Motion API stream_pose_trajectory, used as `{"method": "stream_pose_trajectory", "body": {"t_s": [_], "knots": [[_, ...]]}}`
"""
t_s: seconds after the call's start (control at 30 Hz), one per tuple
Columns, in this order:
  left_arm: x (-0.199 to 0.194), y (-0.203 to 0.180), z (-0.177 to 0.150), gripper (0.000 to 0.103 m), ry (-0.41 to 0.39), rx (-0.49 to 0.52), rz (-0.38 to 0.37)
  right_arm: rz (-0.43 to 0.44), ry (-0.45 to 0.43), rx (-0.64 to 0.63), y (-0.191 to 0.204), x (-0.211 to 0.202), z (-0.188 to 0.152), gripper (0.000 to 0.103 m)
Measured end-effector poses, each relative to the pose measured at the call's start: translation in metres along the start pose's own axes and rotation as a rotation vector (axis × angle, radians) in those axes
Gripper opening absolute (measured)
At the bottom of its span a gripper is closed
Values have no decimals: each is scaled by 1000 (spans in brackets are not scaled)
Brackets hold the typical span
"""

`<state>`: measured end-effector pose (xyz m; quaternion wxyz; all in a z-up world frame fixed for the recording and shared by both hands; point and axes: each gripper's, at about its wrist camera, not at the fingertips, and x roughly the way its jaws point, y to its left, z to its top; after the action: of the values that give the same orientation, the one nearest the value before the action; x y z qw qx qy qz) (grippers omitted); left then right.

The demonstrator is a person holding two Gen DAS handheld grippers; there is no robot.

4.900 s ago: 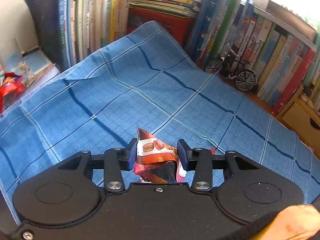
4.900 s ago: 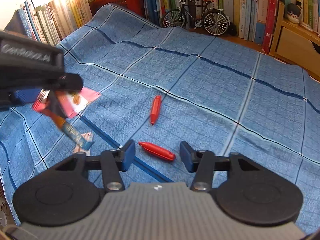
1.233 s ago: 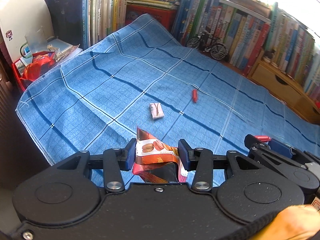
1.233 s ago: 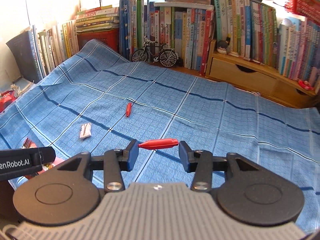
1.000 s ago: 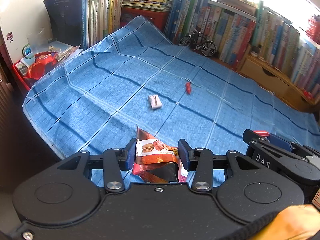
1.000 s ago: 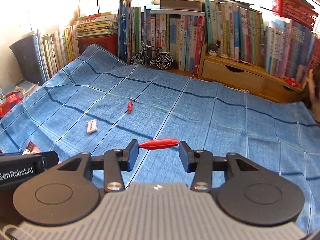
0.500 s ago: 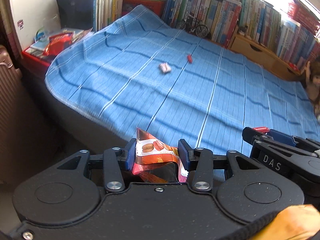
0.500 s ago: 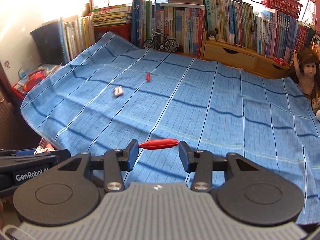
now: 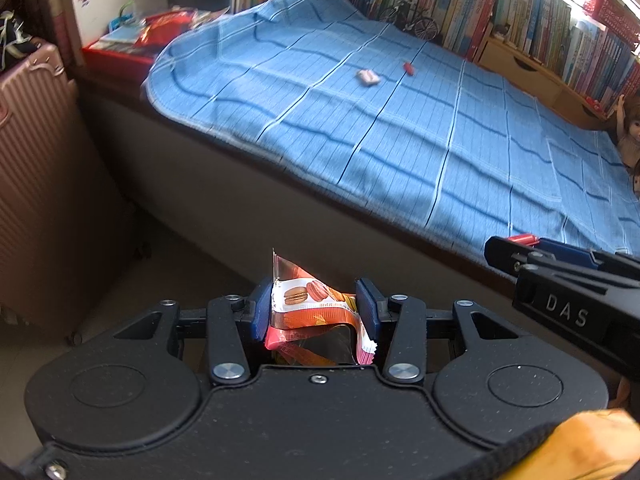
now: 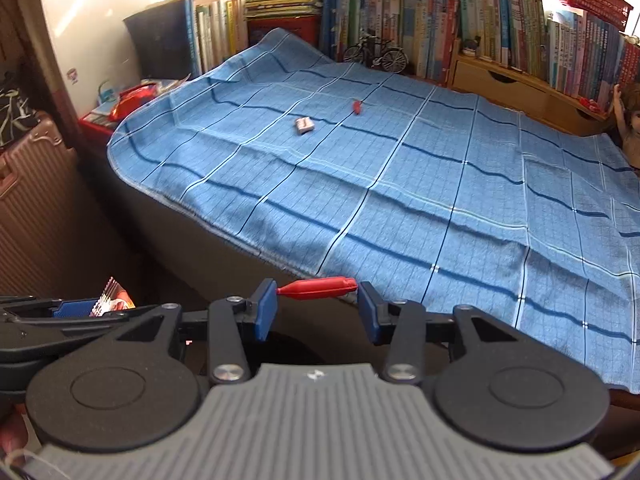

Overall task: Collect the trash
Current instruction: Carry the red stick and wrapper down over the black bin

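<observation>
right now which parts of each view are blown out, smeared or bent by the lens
Left wrist view: the top right corner over the row of upright books is blown out, the near edge of the blue checked blanket is motion-smeared, and the bed edge bows. Right wrist view: glare washes the pale wall at upper left, and the blanket's grid lines curve outward; the focus is sharper here.

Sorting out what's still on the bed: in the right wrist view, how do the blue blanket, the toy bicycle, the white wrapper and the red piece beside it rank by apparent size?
1. blue blanket
2. toy bicycle, though it sits farther away
3. white wrapper
4. red piece
</observation>
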<state>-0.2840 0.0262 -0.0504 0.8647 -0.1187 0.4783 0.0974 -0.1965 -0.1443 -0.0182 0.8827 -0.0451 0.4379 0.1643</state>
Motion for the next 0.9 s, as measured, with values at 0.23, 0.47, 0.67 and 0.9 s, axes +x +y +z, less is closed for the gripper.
{"method": "stream_pose_trajectory", "body": {"t_s": [0.23, 0.47, 0.67, 0.9], "knots": [[4, 16, -28, 42, 49, -33, 11, 27, 40, -12, 9, -1, -19, 50], [10, 18, -48, 42, 88, -39, 17, 42, 76, -16, 8, -1, -38, 50], [17, 15, -56, 42, 118, -29, 14, 65, 101, -27, 8, 2, -48, 50], [32, 13, -53, 42, 160, -33, 3, 107, 123, -25, 7, 9, -49, 50]]}}
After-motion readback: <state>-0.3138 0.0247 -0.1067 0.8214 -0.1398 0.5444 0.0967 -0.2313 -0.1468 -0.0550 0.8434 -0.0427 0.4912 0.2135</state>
